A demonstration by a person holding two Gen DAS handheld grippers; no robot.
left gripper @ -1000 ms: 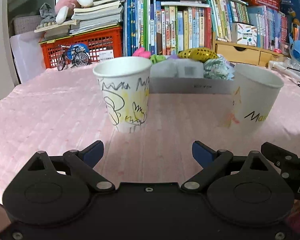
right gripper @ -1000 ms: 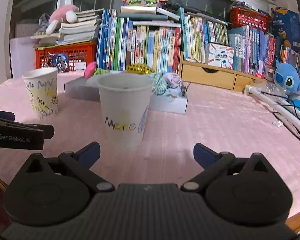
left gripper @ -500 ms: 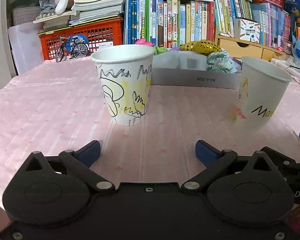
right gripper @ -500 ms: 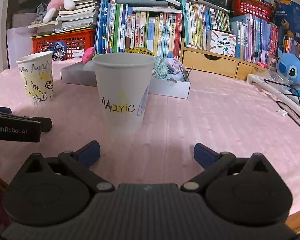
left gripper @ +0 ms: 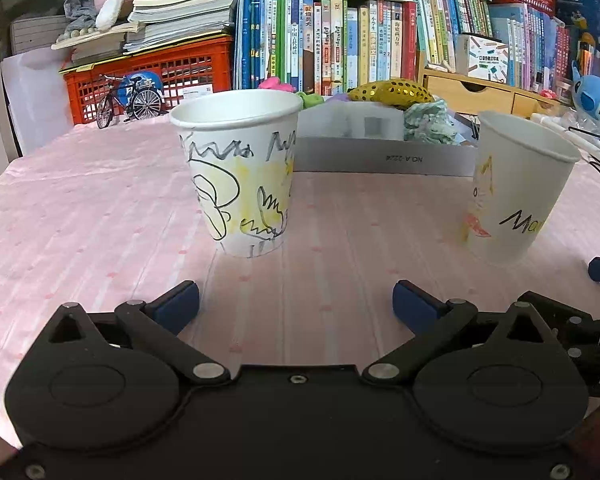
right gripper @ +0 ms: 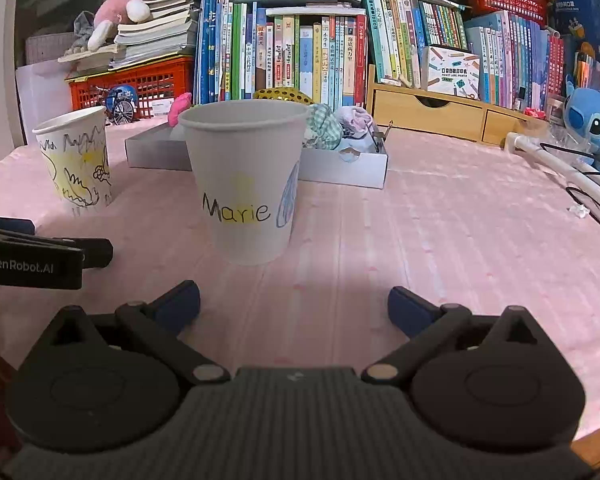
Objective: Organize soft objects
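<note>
A grey shallow box (left gripper: 380, 156) (right gripper: 352, 166) at the back of the pink table holds soft items: a gold sequined one (left gripper: 392, 90), a green checked one (right gripper: 322, 124), a pale lilac one (right gripper: 354, 118) and a pink one (right gripper: 179, 106). Two paper cups stand upright in front of it: a scribbled yellow cup (left gripper: 237, 172) (right gripper: 77, 160) and a white cup marked "Marie" (right gripper: 245, 180) (left gripper: 512, 188). My left gripper (left gripper: 295, 304) is open and empty, just short of the scribbled cup. My right gripper (right gripper: 293, 304) is open and empty, just short of the Marie cup.
Behind the table are a row of books (left gripper: 340, 40), an orange crate (left gripper: 159, 76) with a toy bicycle (left gripper: 129, 100), a wooden drawer unit (right gripper: 428, 110), a blue plush (right gripper: 592, 120) and a white hose with cables (right gripper: 560, 164) at the right. The table's front edge (right gripper: 592, 446) is close.
Both grippers have moved a little forward and lower toward the cups, which look larger now. Both stay open. Nothing on the table has moved.
</note>
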